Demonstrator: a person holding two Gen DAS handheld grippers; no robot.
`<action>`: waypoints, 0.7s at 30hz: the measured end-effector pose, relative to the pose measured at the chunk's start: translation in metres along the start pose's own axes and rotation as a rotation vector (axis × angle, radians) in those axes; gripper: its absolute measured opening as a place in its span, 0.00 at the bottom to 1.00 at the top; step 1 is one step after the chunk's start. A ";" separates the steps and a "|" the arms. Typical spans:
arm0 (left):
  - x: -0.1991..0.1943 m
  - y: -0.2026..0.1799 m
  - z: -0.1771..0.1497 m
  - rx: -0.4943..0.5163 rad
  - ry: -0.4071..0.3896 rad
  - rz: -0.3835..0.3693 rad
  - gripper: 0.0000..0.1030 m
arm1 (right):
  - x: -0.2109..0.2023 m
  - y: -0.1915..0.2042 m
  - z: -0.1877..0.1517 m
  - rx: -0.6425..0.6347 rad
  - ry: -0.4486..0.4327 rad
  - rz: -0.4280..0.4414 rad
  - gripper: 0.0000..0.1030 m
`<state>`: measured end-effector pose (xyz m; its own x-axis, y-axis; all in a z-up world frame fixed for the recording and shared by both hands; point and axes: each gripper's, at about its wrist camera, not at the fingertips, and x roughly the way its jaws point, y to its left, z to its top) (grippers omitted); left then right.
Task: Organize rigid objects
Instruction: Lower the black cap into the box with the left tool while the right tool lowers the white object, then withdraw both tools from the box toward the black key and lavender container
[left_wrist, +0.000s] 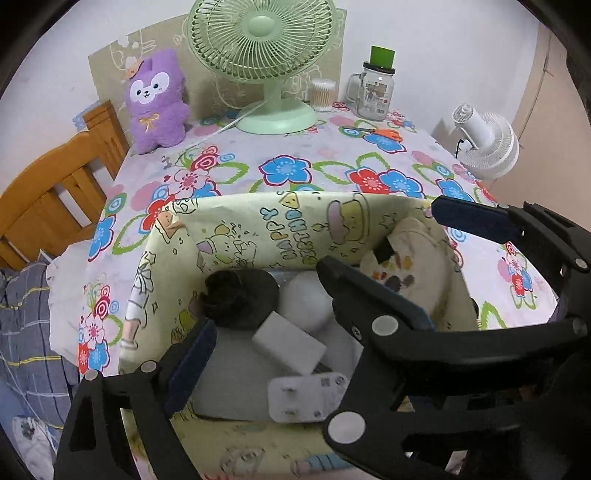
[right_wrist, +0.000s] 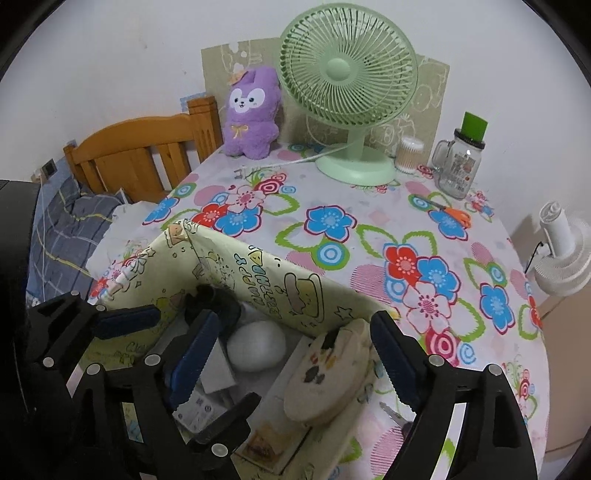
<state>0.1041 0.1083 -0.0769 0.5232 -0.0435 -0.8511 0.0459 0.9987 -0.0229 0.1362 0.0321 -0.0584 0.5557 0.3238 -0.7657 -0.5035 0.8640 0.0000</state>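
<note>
A yellow cartoon-print box (left_wrist: 280, 218) (right_wrist: 236, 269) stands open on the floral table. Inside lie a black round object (left_wrist: 240, 295), a white ball (left_wrist: 306, 299) (right_wrist: 256, 345), a white block (left_wrist: 290, 341), a white plug adapter (left_wrist: 306, 398) and a cream round cushion-like disc (left_wrist: 413, 266) (right_wrist: 328, 373) leaning on the right wall. My left gripper (left_wrist: 266, 328) is open over the box. My right gripper (right_wrist: 291, 354) is open, its fingers either side of the disc; it also shows in the left wrist view (left_wrist: 391, 247).
At the back stand a green fan (left_wrist: 266, 55) (right_wrist: 351, 85), a purple plush (left_wrist: 155, 99) (right_wrist: 251, 110), cotton swabs (left_wrist: 323, 94), a glass jar (left_wrist: 375, 88) (right_wrist: 461, 162) and orange scissors (left_wrist: 373, 131) (right_wrist: 448, 212). A white fan (left_wrist: 487, 144) sits right, a wooden chair (left_wrist: 55, 184) left.
</note>
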 end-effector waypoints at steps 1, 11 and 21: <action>-0.002 -0.003 -0.001 0.004 -0.001 0.004 0.91 | -0.002 -0.001 -0.001 0.001 -0.001 -0.001 0.85; -0.021 -0.029 -0.008 0.046 -0.036 0.024 0.91 | -0.031 -0.012 -0.016 0.019 -0.028 -0.020 0.85; -0.035 -0.050 -0.013 0.069 -0.061 0.042 0.91 | -0.056 -0.023 -0.028 0.025 -0.054 -0.061 0.85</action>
<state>0.0723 0.0606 -0.0531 0.5769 -0.0049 -0.8168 0.0801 0.9955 0.0507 0.0982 -0.0166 -0.0331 0.6198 0.2899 -0.7292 -0.4513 0.8919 -0.0289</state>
